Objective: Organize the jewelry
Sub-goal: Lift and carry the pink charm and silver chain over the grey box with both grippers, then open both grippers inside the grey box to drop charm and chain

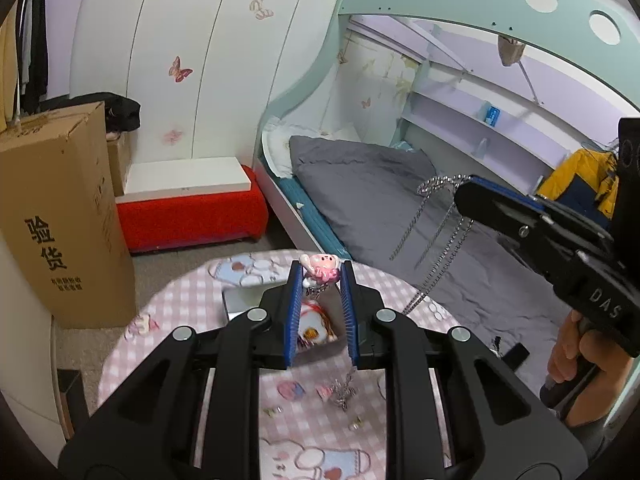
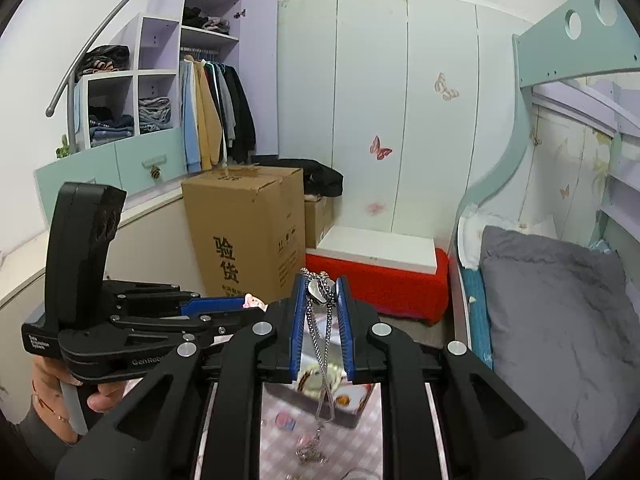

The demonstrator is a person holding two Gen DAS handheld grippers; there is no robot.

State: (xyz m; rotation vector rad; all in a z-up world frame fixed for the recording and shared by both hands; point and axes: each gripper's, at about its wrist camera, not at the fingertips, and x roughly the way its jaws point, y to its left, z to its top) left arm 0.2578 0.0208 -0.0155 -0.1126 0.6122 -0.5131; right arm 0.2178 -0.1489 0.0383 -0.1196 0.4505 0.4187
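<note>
The left gripper (image 1: 320, 276) pinches a pink cartoon charm (image 1: 320, 271) at its fingertips, a light, hard piece whose small chain dangles toward 6 o'clock over the tin box (image 2: 352, 408). At 3 o'clock, the right gripper (image 2: 320, 286) clamps a silver chain necklace (image 2: 322, 320) near its pendant; limp and slippery, it likely swings, so gripping the pendant seems surest.

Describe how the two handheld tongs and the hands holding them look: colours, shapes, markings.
Both tongs, left and right, are matte black plastic linkages with round silver pivot pins and ridged blue pads on two flat parallel fingers. Each has a pistol-style handle. White lettering shows on the bodies: "DAS" on the right, "GenRob" and a small label on the left. The left hand is bare with a thin red bracelet; the right hand is bare.
</note>
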